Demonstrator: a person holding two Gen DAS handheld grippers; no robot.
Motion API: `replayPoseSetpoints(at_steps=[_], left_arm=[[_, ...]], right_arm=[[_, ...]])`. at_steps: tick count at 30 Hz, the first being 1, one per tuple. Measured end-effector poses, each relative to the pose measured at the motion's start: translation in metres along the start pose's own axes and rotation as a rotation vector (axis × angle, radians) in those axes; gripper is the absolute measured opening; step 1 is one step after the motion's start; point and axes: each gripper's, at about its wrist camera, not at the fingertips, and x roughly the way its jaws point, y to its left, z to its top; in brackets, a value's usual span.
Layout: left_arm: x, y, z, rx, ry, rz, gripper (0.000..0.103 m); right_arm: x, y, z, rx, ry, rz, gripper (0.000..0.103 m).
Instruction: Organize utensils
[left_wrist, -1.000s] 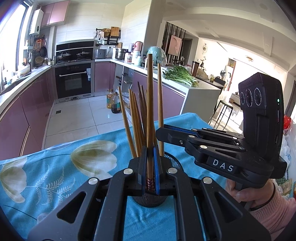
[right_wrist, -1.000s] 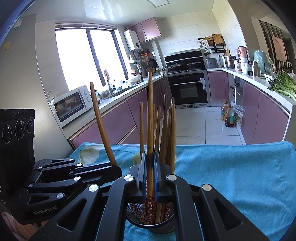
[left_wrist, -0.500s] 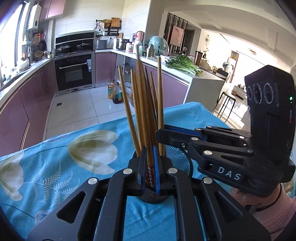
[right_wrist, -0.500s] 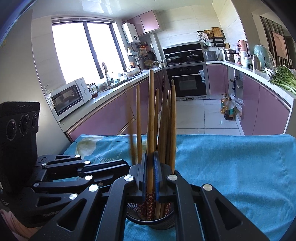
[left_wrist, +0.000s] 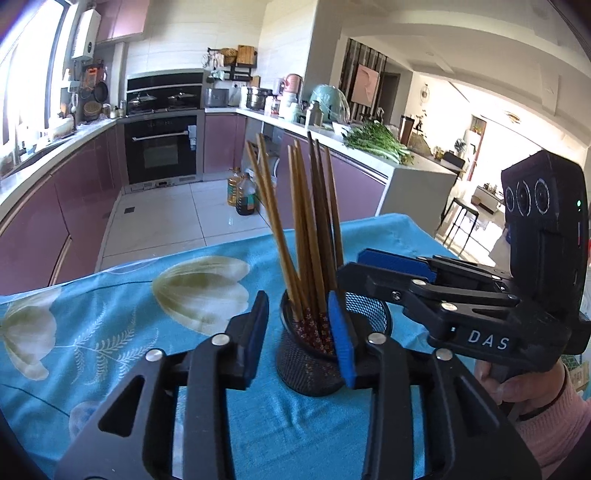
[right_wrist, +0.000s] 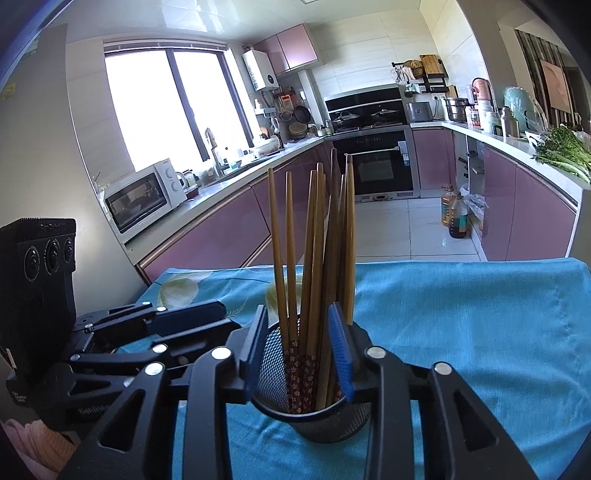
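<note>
My left gripper (left_wrist: 299, 332): jaws wide, nothing held, astride the cup (left_wrist: 314, 365) rim. My right gripper (right_wrist: 297, 345): jaws wide too, empty, either side of same cup. Cup: black mesh, upright on blue cloth (left_wrist: 110, 317), w/ chopsticks (left_wrist: 306, 236) standing in it, fanned, patterned ends down. Beyond: kitchen floor, oil bottles (left_wrist: 242, 194), oven (left_wrist: 160, 147), greens (left_wrist: 376, 142) on counter.

brown chopsticks (left_wrist: 306, 236) with red floral ends, black mesh holder (left_wrist: 306, 369), blue flowered tablecloth (left_wrist: 122, 317).
</note>
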Motion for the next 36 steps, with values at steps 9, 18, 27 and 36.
replayPoseSetpoints(at_steps=[9,18,27,36], left_arm=[[-0.044,0.013,-0.019,-0.006,-0.135,0.158,0.091],[-0.087,0.015,-0.043,-0.018,-0.236,0.281,0.097],[-0.119,0.006,-0.062,-0.039,-0.324,0.386,0.097],[-0.14,-0.001,-0.074,-0.039,-0.388,0.458,0.097]], right_arm=[[-0.025,0.008,-0.016,-0.041,-0.083,-0.099,0.081],[-0.044,0.024,-0.035,-0.091,-0.171,-0.188,0.096],[-0.06,0.055,-0.053,-0.146,-0.261,-0.259,0.096],[-0.069,0.069,-0.063,-0.148,-0.332,-0.301,0.096]])
